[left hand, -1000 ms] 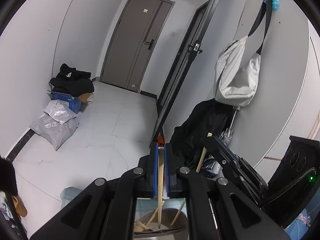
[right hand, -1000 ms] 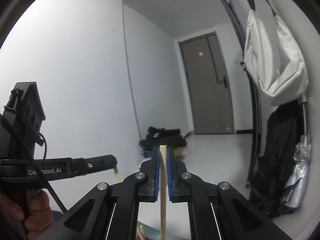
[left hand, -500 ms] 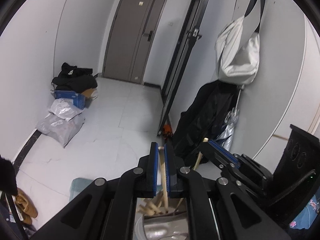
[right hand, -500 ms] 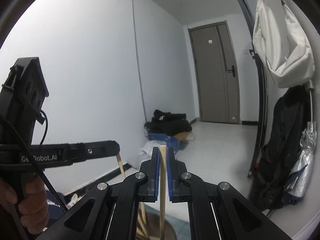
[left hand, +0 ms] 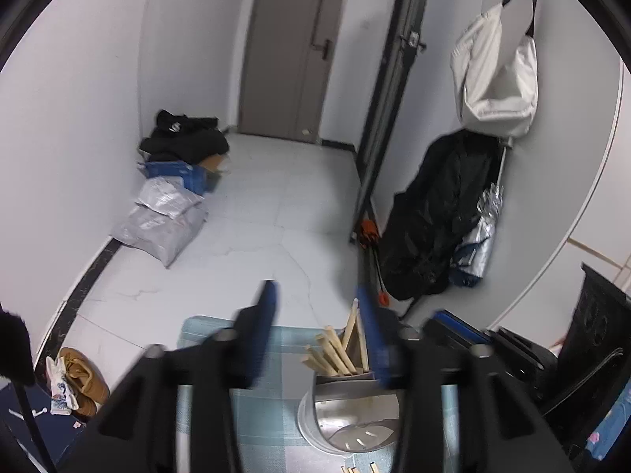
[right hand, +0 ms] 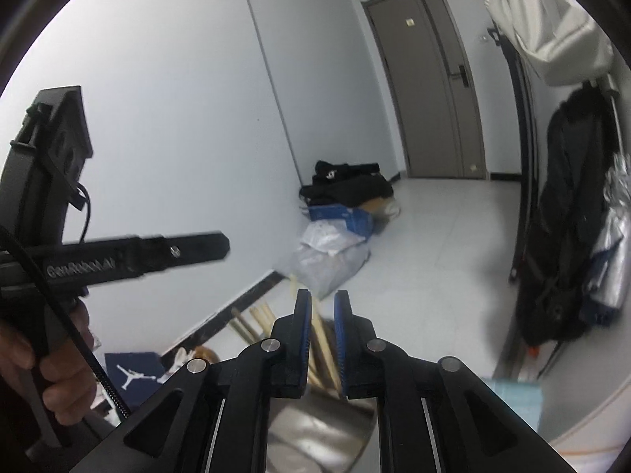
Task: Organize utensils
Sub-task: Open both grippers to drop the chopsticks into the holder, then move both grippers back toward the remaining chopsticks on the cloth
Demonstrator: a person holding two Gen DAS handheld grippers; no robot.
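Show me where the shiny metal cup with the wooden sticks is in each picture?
Left wrist view: the metal cup sits low, right of the middle, on the blue checked cloth, chopsticks poking out.
Right wrist view: the metal cup is at the bottom middle, behind the right hand-held gripper, whose jaws are opening around one chopstick.
Shared landmark: the brown door.

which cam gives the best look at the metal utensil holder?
Left wrist. It shows the metal utensil holder with its rim, divider and the wooden chopsticks standing in it. Right wrist shows only a blurred patch of its metal below the fingers, mostly blocked.
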